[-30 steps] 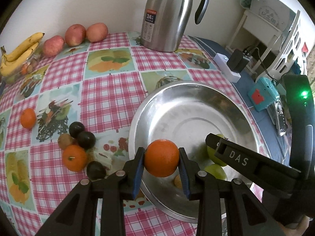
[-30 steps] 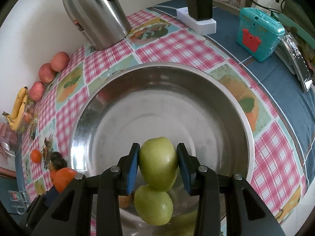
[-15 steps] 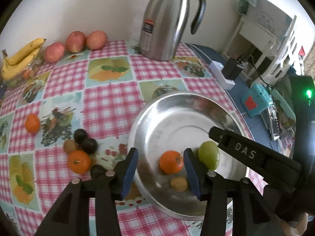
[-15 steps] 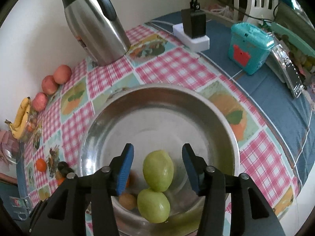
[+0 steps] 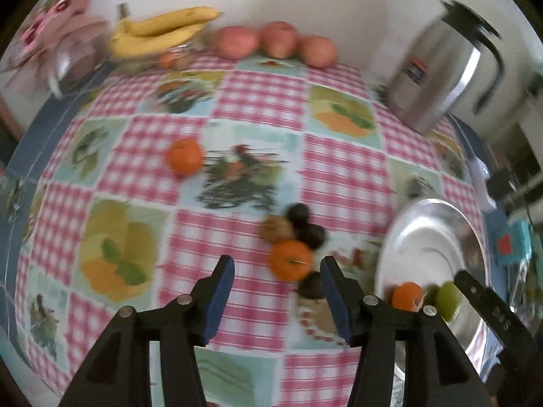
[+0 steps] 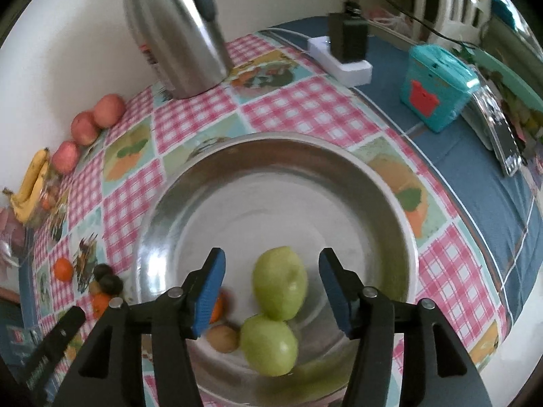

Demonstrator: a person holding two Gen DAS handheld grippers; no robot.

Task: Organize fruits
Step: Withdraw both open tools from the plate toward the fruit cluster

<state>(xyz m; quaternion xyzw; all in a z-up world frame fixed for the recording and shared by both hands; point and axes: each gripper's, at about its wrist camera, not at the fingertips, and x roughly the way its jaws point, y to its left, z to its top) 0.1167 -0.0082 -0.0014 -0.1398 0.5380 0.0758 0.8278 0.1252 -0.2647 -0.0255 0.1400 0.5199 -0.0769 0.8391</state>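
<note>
Right wrist view: right gripper (image 6: 271, 285) above the steel bowl (image 6: 383, 183), jaws opening and released; two green apples (image 6: 280, 283), a small brown fruit (image 6: 222, 338) and a part-hidden orange (image 6: 217, 307) lie inside. Left wrist view, blurred: left gripper (image 5: 276, 291) over the counter (image 5: 342, 176), jaws opening, gripping nothing, framing a loose tangerine (image 5: 290, 259) among dark fruits (image 5: 298, 213). Only this view shows the bananas (image 5: 163, 30) clearly, against the wall.
</note>
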